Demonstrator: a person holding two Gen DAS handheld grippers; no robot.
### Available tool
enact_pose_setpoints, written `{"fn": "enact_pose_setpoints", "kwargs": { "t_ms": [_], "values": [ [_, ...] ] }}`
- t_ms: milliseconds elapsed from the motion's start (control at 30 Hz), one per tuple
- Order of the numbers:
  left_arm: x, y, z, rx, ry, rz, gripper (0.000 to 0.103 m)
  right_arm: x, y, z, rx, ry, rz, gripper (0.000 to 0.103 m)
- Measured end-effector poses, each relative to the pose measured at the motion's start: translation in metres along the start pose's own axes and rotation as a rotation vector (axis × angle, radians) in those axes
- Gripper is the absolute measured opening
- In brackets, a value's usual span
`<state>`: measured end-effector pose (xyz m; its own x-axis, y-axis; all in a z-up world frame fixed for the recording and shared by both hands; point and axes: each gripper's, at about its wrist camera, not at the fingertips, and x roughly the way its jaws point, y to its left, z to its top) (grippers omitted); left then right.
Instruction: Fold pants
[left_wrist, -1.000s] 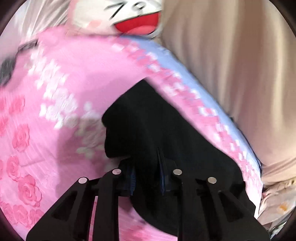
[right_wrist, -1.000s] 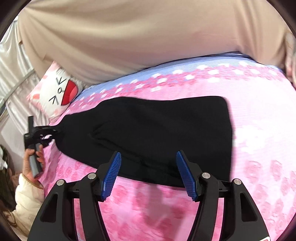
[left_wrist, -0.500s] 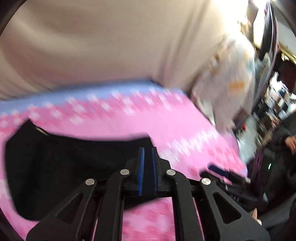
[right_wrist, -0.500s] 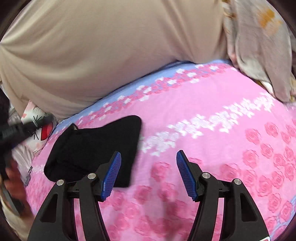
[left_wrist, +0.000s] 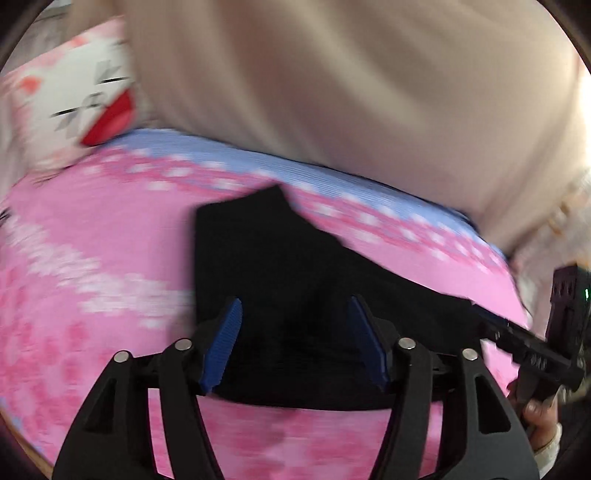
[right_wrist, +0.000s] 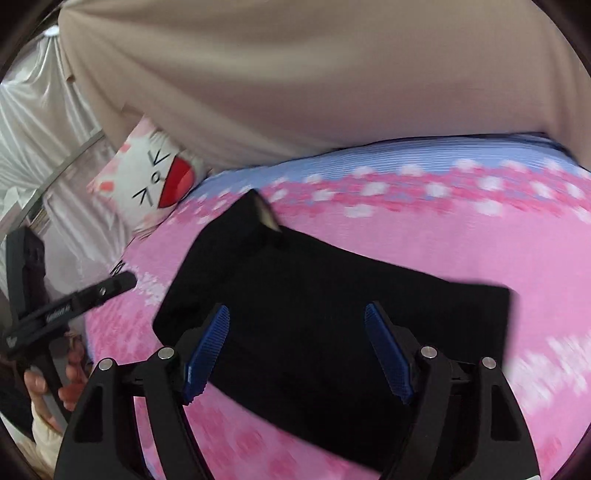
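From the left wrist view, the left gripper (left_wrist: 295, 341) has its blue-padded fingers spread wide with nothing between them, poised over the near edge of the black fabric pants (left_wrist: 295, 280), which lie in a compact folded shape on the pink rose-print bedsheet (left_wrist: 92, 280); the right gripper (left_wrist: 524, 339) enters at the far right, too blurred to tell its state here. A white cartoon-face pillow (left_wrist: 85, 99) sits at the bed's head. From the right wrist view, the right gripper (right_wrist: 297, 352) is likewise spread and empty above the pants (right_wrist: 332, 314), whose far corner is turned up, showing a pale tag. The left gripper (right_wrist: 74, 302) hangs off the bed's left side. The soft stacked layers could slide apart or bunch if either claw drags the top layer alone; the upturned corner may spoil the fold.
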<state>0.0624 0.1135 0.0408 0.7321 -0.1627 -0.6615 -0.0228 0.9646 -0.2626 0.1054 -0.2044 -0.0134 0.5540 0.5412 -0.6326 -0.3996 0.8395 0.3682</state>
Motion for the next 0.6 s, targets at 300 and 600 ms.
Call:
{"fn": "enact_pose_setpoints", "kwargs": {
  "t_ms": [300, 600],
  "values": [
    [0.001, 0.073, 0.001, 0.014, -0.008, 0.155, 0.062, 0.151, 0.035, 0.066, -0.001, 0.186, -0.114, 0.074],
    [0.004, 0.075, 0.005, 0.067, -0.016, 0.092, 0.074, 0.141, 0.085, 0.074, -0.045, 0.103, 0.027, 0.016]
  ]
}}
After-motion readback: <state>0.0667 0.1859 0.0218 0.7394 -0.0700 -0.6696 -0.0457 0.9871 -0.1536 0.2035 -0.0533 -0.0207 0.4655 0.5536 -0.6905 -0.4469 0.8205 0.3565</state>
